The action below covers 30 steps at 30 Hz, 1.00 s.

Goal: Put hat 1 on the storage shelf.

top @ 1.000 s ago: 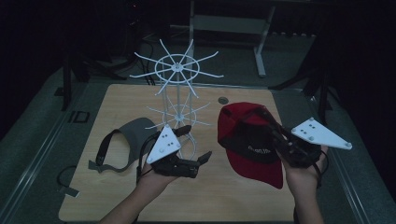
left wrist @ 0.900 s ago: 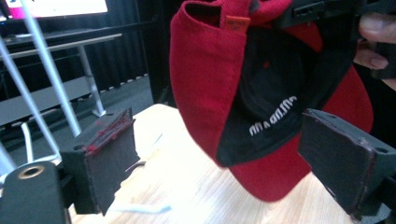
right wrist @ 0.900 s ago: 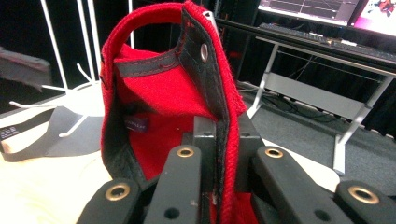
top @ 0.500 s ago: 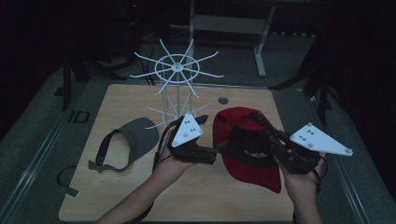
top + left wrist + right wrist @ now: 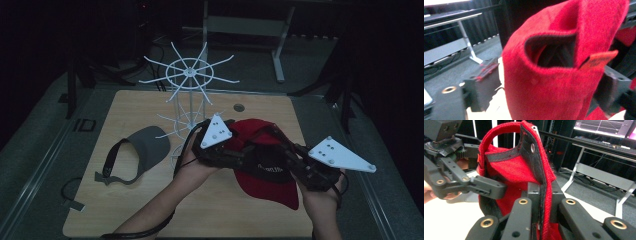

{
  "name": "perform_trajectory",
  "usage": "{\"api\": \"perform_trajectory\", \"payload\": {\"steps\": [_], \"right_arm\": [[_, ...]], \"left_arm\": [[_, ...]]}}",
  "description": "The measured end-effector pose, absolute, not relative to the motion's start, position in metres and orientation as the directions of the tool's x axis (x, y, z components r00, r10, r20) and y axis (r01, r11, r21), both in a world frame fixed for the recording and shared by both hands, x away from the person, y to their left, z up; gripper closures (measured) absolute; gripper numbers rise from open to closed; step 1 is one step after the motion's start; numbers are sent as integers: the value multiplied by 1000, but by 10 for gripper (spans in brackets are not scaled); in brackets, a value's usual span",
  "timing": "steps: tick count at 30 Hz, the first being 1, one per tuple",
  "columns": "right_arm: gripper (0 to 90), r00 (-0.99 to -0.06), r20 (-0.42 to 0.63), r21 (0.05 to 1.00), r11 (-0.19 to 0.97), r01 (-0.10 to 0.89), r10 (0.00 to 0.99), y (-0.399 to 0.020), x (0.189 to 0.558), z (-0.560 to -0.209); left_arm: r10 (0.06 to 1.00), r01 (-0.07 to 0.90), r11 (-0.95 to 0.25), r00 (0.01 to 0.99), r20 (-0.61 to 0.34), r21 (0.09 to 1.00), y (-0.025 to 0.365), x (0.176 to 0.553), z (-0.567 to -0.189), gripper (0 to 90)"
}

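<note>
While the red cap [image 5: 265, 160] is held up over the table [image 5: 125, 215] between both hands, the right gripper [image 5: 539, 195] is squeezed tight on its back edge. The left gripper [image 5: 544, 100] has its jaws wide on both sides of the cap; they have just been closing, not yet pinching it.

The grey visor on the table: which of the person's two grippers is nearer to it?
Left. The left gripper reaches into the red cap, just right of the grey visor past the white rack's foot. The right gripper, clamped on the cap's edge, is farther right.
</note>
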State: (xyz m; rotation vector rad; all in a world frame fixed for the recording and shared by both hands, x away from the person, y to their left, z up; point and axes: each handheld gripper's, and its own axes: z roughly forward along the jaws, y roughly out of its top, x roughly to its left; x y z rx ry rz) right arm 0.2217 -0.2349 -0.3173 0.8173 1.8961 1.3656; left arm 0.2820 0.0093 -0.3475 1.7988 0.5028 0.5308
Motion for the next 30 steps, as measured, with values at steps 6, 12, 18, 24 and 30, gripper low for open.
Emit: {"api": "perform_trajectory", "payload": {"steps": [6, 12, 18, 24, 30], "right_arm": [[843, -597, -151, 958, 266, 108, 788, -232, 222, -319], [843, -600, -144, 957, 264, 117, 787, -232, 223, -323], [843, -604, -139, 958, 261, 120, 785, -230, 222, -328], [840, -606, -125, 958, 254, 132, 786, -233, 221, -334], [828, -625, -112, 963, 239, 123, 773, -235, 215, -340]], "left_arm": [[562, 42, -284, 817, 130, 958, 3, 281, -344, 364], [580, 66, -301, 805, 128, 951, -5, 281, -342, 641], [618, 65, -311, 772, 150, 948, -16, 278, -340, 896], [629, 61, -316, 760, 161, 947, -19, 280, -338, 900], [618, 50, -279, 774, 139, 959, -13, 279, -337, 900]]}}
